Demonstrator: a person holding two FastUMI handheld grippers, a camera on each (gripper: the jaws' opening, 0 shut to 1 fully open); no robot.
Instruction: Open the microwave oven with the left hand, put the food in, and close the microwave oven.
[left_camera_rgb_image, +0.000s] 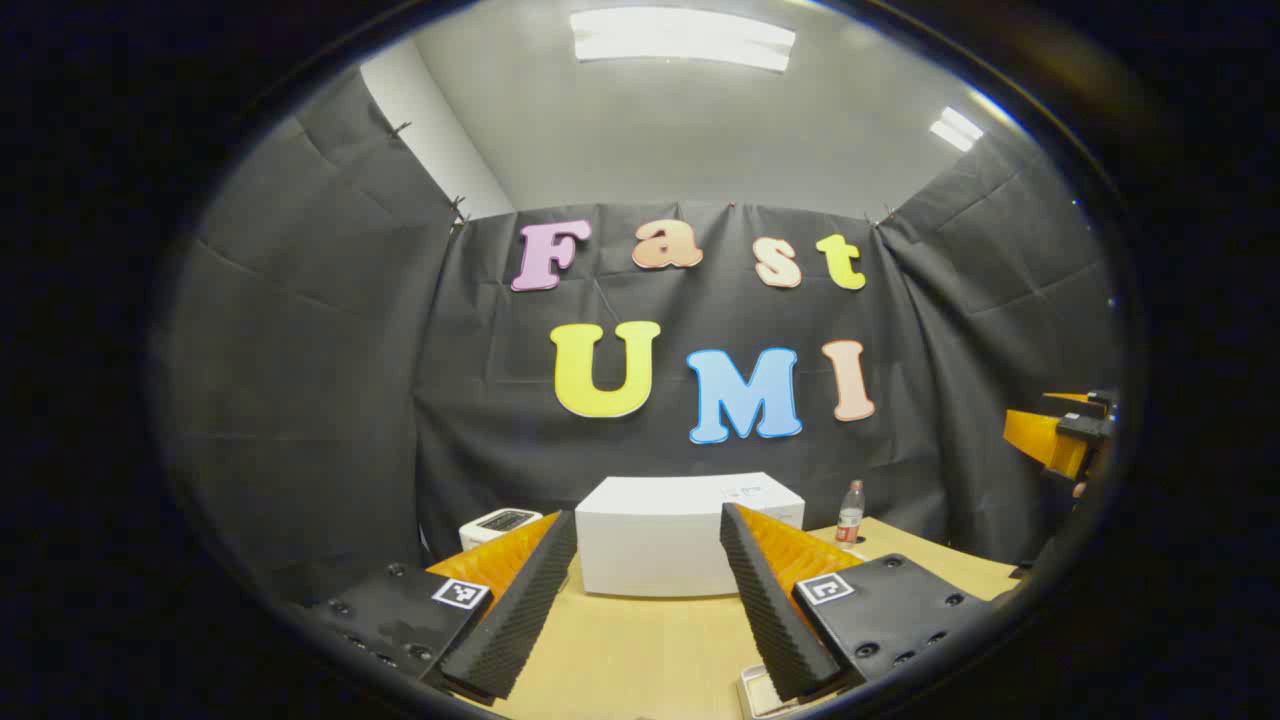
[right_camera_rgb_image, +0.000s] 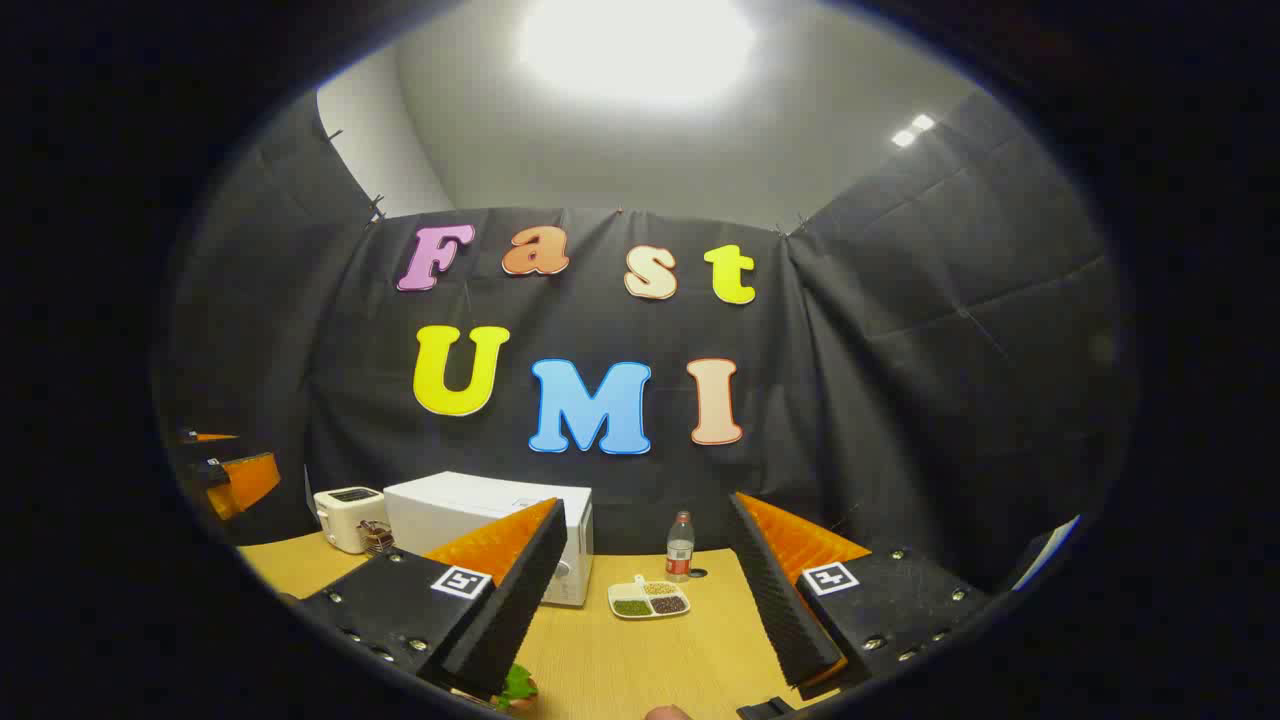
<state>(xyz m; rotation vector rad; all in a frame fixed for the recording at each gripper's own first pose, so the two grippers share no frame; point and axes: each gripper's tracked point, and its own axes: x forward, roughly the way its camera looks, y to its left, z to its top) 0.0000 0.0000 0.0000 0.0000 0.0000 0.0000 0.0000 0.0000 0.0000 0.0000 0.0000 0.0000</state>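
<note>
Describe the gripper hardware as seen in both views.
Both the left gripper and right gripper have two wedge-shaped fingers with ribbed inner faces, on black screw-studded mounting plates. Each plate carries a square black-and-white fiducial tag. No cables visible.

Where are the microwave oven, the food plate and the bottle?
microwave oven (right_camera_rgb_image: 470, 505): right gripper view, on its white top.
food plate (right_camera_rgb_image: 648, 598): right gripper view, on its middle compartments.
bottle (right_camera_rgb_image: 680, 548): right gripper view, on its body.

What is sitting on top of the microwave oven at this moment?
In the right gripper view the microwave oven has a bare white top. In the left gripper view its top carries only a small pale mark, too small to identify. Its inside can't be seen.
</note>
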